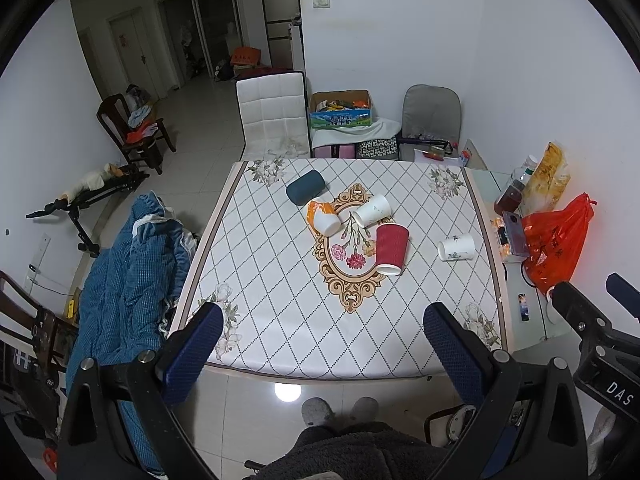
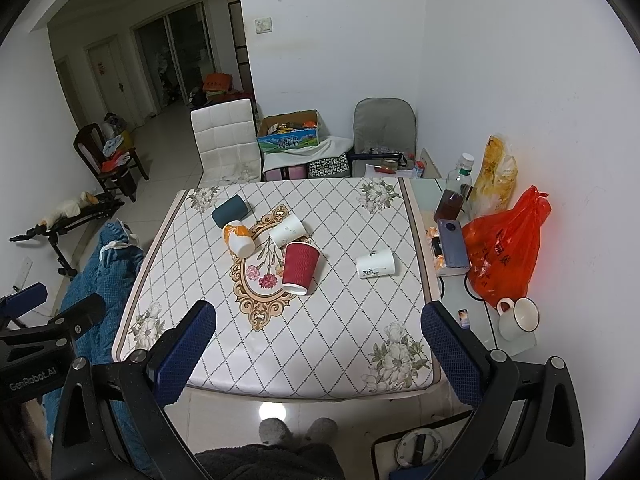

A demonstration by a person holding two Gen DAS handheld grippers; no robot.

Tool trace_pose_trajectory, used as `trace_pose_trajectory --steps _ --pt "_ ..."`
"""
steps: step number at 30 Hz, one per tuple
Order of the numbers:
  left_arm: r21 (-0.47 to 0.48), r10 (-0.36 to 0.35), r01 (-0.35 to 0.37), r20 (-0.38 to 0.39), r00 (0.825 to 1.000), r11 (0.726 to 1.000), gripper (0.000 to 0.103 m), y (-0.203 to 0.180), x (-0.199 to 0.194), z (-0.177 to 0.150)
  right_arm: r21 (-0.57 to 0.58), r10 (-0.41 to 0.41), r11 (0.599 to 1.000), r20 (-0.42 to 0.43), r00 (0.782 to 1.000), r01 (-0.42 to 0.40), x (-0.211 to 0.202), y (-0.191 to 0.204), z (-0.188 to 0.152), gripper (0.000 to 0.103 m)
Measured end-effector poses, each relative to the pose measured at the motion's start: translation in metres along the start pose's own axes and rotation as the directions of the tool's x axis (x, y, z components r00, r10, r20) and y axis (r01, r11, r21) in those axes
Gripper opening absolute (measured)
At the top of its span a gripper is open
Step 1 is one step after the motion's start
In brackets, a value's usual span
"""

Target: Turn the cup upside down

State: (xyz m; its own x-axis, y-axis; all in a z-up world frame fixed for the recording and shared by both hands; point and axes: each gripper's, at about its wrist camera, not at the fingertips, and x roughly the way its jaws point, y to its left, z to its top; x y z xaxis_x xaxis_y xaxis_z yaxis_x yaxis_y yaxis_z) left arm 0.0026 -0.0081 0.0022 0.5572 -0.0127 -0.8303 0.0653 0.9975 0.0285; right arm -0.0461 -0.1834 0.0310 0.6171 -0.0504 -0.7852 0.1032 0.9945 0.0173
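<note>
both grippers, left gripper (image 1: 320,354) and right gripper (image 2: 316,354), hover above near worktop (image 1: 280,320) edge, fingers apart, holding nothing. five cups lie tipped on worktop; red cup (image 1: 392,249) mid-worktop, mouth toward camera.

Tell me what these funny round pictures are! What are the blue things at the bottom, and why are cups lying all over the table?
A person holds a grabbing tool in each hand, and each tool has a camera looking along its two blue fingers. One picture comes from the left gripper, the other from the right gripper. The lens bends everything, so the pictures look round.

Both grippers are open and hold nothing. They hang at the near edge of the table.

On the table five cups lie on their sides: a red cup, a dark blue cup, an orange-and-white cup, a white cup and another white cup with a small print off to the right. The job is to stand a cup upside down, and no cup has been grabbed yet.

At the right sit an orange bag and some bottles.
</note>
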Motion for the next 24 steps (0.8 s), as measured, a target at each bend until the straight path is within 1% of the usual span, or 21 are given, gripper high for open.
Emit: trace_pose_trajectory --steps 12,24 --pt "0.000 -0.006 0.006 0.004 1.000 1.000 0.103 -0.0064 -0.0007 -0.0019 0.001 -0.006 1.000 0.006 1.000 0.006 -0.0001 -0.0033 0.0000 0.103" --pt "0.002 -0.006 0.006 0.010 1.000 1.000 0.103 -0.0049 -0.0011 0.0000 0.003 -0.002 1.000 0.008 1.000 0.002 -0.0034 -0.0059 0.0053 0.103"
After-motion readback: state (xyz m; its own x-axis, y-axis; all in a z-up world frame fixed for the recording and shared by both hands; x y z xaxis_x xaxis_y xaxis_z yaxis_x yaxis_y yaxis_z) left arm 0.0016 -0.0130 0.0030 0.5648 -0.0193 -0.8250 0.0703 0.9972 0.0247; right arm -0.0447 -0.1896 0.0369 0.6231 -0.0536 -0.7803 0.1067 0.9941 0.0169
